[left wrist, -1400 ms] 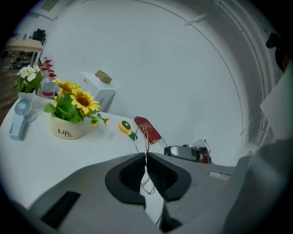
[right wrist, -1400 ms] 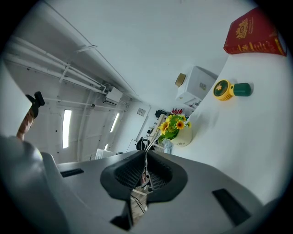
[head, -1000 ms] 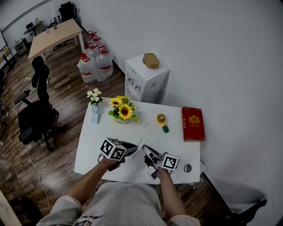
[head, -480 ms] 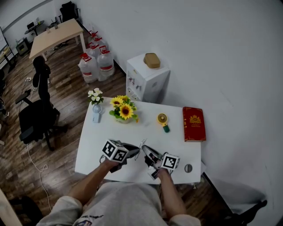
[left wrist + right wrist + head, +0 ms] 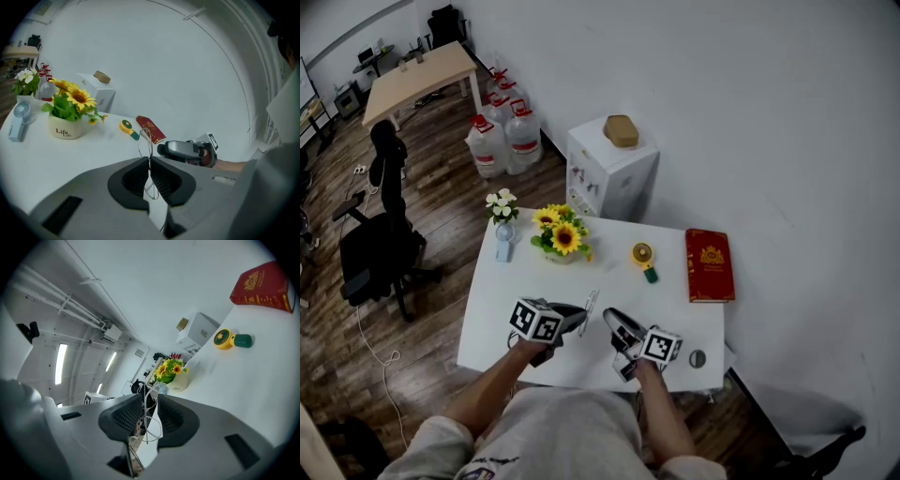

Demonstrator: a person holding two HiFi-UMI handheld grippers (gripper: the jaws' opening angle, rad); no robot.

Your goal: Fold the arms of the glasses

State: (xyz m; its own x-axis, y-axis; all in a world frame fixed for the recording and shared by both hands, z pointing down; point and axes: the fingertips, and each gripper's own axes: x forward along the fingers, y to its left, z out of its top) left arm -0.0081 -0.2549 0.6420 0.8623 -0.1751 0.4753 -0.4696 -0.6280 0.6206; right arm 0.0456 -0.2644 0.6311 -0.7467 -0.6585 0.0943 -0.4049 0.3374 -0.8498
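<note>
A white counter stood by a wall. The left claw pinched the wire glasses. The right claw had just been opening, slightly parted around them.

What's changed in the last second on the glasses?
The right tool has just been opening its jaws, releasing the glasses; their wire frame sits loose in the gap. In the head view the tools stand slightly further apart. The left tool stays shut on the glasses; red book and sunflowers unmoved.

White table: bare at left and centre. Far edge obstructed by handheld fan, sunflower pot, yellow gadget; red book far right.
</note>
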